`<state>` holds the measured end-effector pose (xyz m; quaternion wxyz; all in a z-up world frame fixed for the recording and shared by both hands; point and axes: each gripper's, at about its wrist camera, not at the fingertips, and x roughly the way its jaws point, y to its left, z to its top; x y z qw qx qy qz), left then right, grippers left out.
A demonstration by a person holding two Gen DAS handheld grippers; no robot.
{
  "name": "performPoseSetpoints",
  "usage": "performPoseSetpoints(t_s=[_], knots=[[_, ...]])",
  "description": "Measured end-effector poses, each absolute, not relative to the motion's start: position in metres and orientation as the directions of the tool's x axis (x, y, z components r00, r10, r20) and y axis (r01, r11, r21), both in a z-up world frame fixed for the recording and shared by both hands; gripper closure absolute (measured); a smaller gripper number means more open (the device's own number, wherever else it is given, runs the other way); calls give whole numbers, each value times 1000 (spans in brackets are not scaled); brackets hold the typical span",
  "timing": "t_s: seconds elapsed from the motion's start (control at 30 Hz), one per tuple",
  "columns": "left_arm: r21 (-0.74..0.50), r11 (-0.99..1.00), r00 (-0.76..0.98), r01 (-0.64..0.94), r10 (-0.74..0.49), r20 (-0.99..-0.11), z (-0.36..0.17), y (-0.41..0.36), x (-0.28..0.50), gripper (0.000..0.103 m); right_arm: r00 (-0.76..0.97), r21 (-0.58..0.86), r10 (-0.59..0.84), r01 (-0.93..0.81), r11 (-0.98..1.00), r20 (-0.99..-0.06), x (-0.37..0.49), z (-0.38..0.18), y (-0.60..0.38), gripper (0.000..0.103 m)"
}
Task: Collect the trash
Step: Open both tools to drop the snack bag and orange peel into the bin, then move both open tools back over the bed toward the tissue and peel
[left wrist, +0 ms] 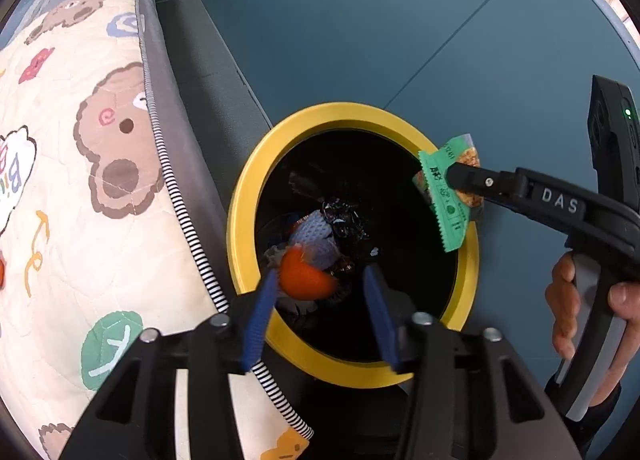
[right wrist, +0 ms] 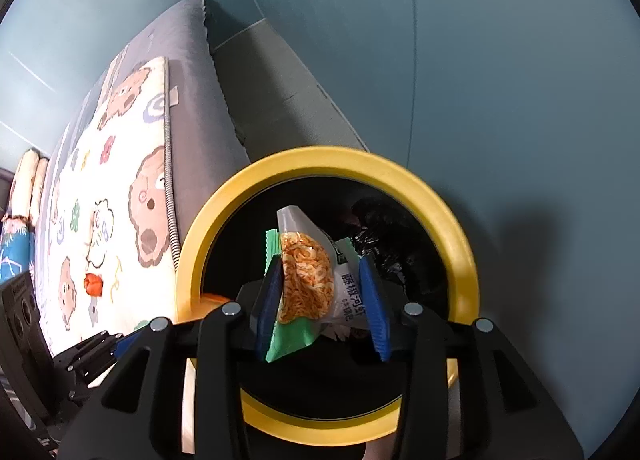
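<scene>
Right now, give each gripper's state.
Left gripper: open, orange trash dropping into the bin.
Right gripper: open, noodle packet between its fingers.

The round bin's yellow rim (left wrist: 248, 195) looks like smooth, matt plastic, and the black liner (right wrist: 380, 236) inside it is crinkled, glossy film. The green and clear noodle packet (right wrist: 308, 280) is shiny plastic wrap with a saw-toothed edge. A fuzzy orange lump (left wrist: 306, 274) lies on pale blue netted mesh (left wrist: 316, 236). On the left, the cream bear-print quilt (left wrist: 80, 187) is soft stitched cloth over matt grey fabric (left wrist: 176, 107). The gripper fingers have ribbed blue pads (left wrist: 260, 320) on matt black plastic, with bright metal bolt heads (left wrist: 422, 318).
</scene>
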<state>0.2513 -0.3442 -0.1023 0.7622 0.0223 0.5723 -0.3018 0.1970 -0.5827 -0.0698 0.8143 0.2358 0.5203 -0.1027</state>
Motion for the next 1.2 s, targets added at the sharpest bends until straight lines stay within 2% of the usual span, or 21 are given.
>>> performPoseSetpoints(t_s=[0.17,0.23,0.47,0.7,1.2], knots=[[-293,816,196,498,-435,-879,-95,-341,244,37,442,272,58,438,857,-895,195,-64,-587,60],[-304,816,202,492,-446,-872,-93,-332,240,29,444,269,50,446,854,-895,194,-62,-588,55],[-312,835,222,454,-445,-868,-88,-306,252,25,444,270,48,454,849,-895,193,-60,-586,51],[-313,867,250,387,-426,-870,-90,-265,268,20,449,298,91,416,859,-889,199,-56,-566,38],[-291,933,321,211,-347,-881,-97,-148,316,20,397,311,186,279,909,-899,249,-54,-469,35]])
